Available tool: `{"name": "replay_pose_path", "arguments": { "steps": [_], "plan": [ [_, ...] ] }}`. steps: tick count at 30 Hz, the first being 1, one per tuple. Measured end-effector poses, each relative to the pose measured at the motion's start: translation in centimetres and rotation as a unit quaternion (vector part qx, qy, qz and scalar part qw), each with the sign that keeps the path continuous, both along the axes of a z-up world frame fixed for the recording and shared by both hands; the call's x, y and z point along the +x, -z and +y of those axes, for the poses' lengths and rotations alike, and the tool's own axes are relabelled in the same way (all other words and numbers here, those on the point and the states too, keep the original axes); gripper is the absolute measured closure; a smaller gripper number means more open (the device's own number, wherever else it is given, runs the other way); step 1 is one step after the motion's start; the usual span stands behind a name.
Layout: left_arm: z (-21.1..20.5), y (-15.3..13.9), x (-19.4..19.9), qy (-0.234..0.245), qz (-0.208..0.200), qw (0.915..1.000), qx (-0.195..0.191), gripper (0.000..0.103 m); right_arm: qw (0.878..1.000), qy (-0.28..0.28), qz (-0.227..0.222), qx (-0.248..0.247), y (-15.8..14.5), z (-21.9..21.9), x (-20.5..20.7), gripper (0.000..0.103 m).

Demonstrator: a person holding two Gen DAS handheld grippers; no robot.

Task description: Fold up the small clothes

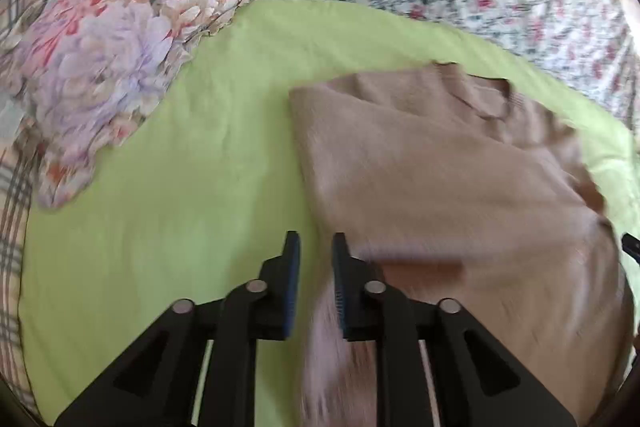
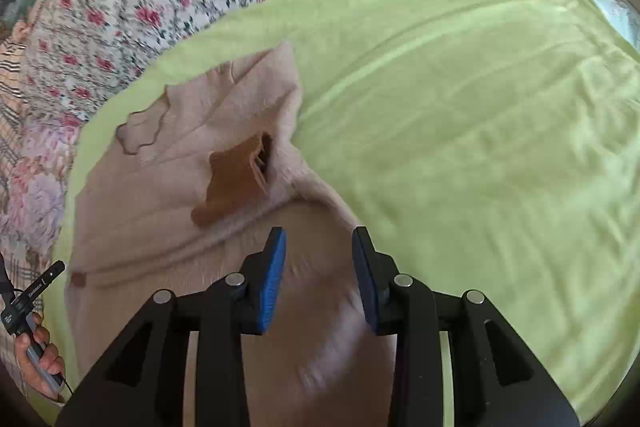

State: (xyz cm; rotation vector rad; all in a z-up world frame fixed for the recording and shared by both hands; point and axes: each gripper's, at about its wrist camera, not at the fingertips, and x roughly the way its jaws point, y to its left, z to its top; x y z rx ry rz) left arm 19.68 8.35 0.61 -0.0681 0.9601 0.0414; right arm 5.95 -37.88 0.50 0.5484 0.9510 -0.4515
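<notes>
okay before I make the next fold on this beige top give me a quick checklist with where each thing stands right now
1. Left gripper free of cloth: cannot tell; fabric sits blurred between its fingers, jaws slightly apart.
2. Right gripper open: ok; jaws apart over the beige top, nothing pinched.
3. Top lying flat: not ok; bunched around the brown patch, and a ridge runs across it.
4. Top fully on the green sheet: ok in the right wrist view.
5. Room to fold toward the right: ok; bare green sheet there.
6. Sharp view: not ok; both views blur near the fingers.
</notes>
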Motion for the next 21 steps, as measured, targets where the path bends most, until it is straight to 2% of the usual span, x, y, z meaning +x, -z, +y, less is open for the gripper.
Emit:
{"name": "replay_pose_path", "arguments": {
  "steps": [2,6,8,11,15,17,21],
  "plan": [
    [-0.2,-0.6,-3.1,0.012,-0.002,0.9999,-0.008,0.072,1.0,-0.023,-0.012,-0.001,-1.4,1.0,-2.0,0.067],
    [-0.6,-0.9,-8.9,0.026,0.009,0.9996,-0.011,0.06,0.998,-0.067,-0.006,-0.006,-3.2,4.0,-4.9,0.066],
    [-0.6,-0.6,-11.7,0.027,0.021,0.9991,-0.023,0.05,0.996,-0.087,0.007,-0.014,-3.6,5.8,-6.5,0.064],
    [-0.6,0.0,-15.6,0.029,0.041,0.998,-0.04,0.049,0.991,-0.119,0.044,-0.039,-3.0,8.7,-8.4,0.056],
    [-1.2,1.4,-19.2,0.031,0.071,0.9956,-0.053,0.047,0.979,-0.143,0.119,-0.086,-1.0,11.2,-11.0,0.055],
    [-1.7,2.1,-20.8,0.035,0.086,0.994,-0.057,0.047,0.971,-0.136,0.148,-0.131,-0.7,11.7,-12.6,0.055],
    [-2.8,2.8,-23.3,0.053,0.103,0.991,-0.067,0.047,0.968,-0.081,0.17,-0.165,-2.0,9.7,-15.8,0.055]
  ]
}}
